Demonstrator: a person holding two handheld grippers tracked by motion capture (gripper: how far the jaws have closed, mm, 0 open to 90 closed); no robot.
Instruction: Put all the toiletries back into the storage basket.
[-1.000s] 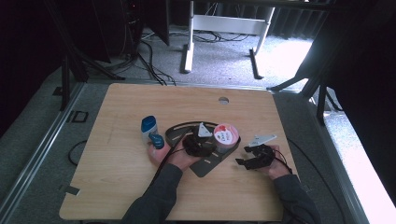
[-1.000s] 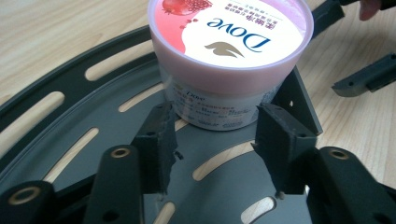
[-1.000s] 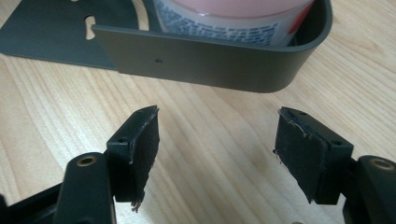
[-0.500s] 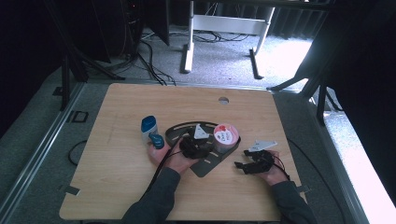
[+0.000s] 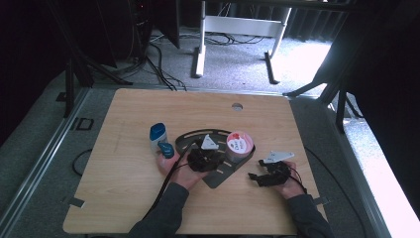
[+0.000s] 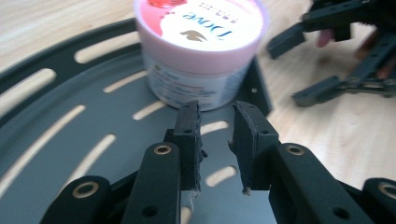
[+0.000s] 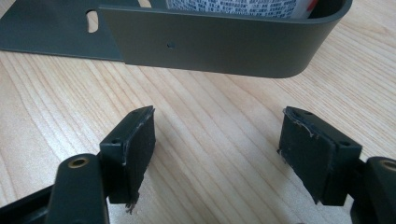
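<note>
Left tool (image 6: 215,135) has just been closing to a narrow gap, nothing between the jaws, poised over the slotted grey tray (image 6: 70,154) just short of the pink-lidded tub (image 6: 201,51). Right tool (image 7: 217,154) gapes wide over bare counter (image 7: 210,107) beside the tray wall.

The tub is probably light, stiff plastic with slick sides; grip across the lid rim.

The high view adds a blue bottle (image 5: 157,135).

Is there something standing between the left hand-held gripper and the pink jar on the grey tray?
Nothing visible does. In the left gripper view, the left hand-held gripper points straight at the pink jar, with bare slotted floor of the grey tray between them. Its jaws have just been closing, with nothing between them.
</note>
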